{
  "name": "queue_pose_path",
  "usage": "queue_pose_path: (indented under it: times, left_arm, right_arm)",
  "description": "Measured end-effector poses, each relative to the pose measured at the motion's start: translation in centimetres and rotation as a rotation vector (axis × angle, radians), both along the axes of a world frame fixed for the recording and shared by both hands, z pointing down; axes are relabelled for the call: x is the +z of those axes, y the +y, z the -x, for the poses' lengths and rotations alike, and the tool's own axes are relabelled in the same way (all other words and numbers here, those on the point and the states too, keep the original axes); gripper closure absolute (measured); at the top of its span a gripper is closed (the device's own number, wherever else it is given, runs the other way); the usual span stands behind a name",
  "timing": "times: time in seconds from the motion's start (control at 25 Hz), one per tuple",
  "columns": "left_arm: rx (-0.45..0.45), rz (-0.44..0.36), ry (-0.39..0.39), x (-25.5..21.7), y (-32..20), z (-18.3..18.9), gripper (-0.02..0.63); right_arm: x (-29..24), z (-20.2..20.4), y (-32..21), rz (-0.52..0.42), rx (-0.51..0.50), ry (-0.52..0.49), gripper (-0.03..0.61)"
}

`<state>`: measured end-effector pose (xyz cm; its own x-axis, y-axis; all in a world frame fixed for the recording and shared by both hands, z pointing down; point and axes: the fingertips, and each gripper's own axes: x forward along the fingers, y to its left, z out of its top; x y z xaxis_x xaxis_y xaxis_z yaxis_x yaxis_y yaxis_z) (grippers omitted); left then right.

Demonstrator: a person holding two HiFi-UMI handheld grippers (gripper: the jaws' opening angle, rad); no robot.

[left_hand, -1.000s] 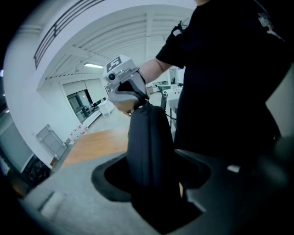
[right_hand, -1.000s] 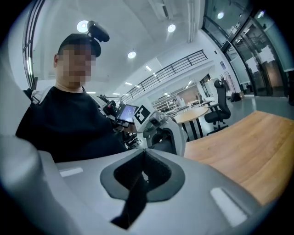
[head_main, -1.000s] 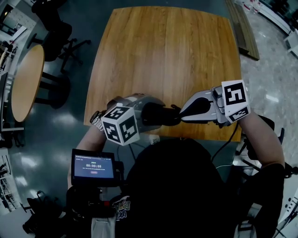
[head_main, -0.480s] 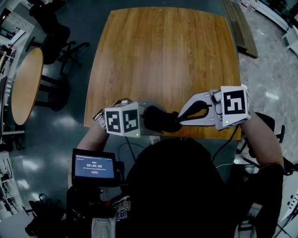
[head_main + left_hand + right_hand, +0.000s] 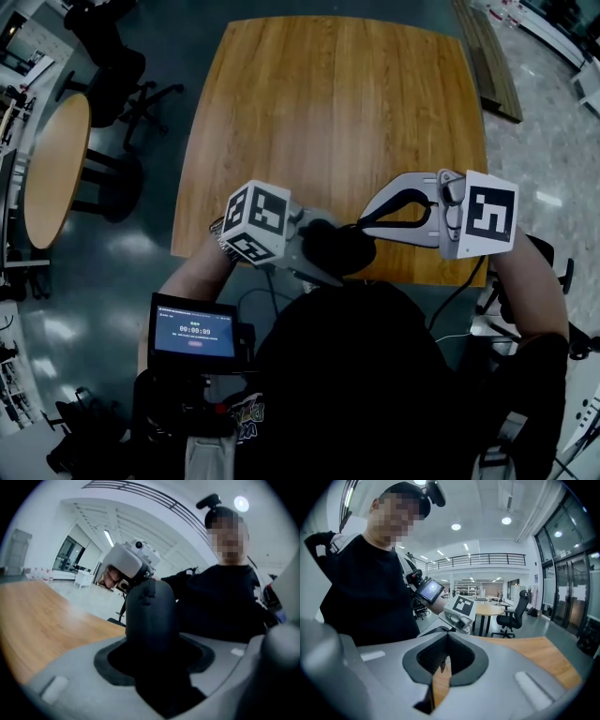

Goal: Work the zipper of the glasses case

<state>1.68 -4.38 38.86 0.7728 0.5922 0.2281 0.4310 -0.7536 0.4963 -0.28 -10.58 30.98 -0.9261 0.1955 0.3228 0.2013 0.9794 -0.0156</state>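
The case [image 5: 342, 249] hangs in the air over the counter's [image 5: 328, 112] near edge, close to the person's chest; its long axis runs roughly along that edge, one end buried in the left gripper [image 5: 311, 251], the free end pointing at the right gripper [image 5: 366, 223]; it is black, smooth and matt, with a rounded, domed end; in the left gripper view a ridged seam with a small pull [image 5: 145, 590] sits at its far end; the left jaws are clamped on the case's body; the right jaws are clenched tip to tip, a small dark tab, seemingly the pull, pinched between them.
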Motion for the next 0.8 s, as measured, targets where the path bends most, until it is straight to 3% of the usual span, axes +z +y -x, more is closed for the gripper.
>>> queue_pose_path:
  times: [0.16, 0.32, 0.52, 0.64, 0.8]
  left_arm:
    - [-0.075, 0.179, 0.121, -1.4, -0.5, -0.4, 0.357]
    - [-0.148, 0.231, 0.169, -2.4, -1.3, -0.8, 0.357]
    - [-0.277, 0.361, 0.311, -3.9, -4.7, 0.7, 0.357]
    - [-0.354, 0.389, 0.362, -4.5, -6.7, 1.0, 0.357]
    - [-0.393, 0.505, 0.47, -5.9, -8.7, 1.5, 0.357]
  right_arm:
    - [0.3, -0.5, -0.7, -0.14, 0.035, 0.018, 0.574]
    - [0.4, -1.1, -1.1, -0.21, 0.081, 0.024, 0.574]
    - [0.1, -1.6, -2.6, -0.32, 0.182, 0.029, 0.574]
    - [0.0, -1.7, -3.8, -0.388, 0.253, 0.011, 0.574]
    - [-0.4, -1.7, -5.4, -0.382, 0.363, -0.045, 0.574]
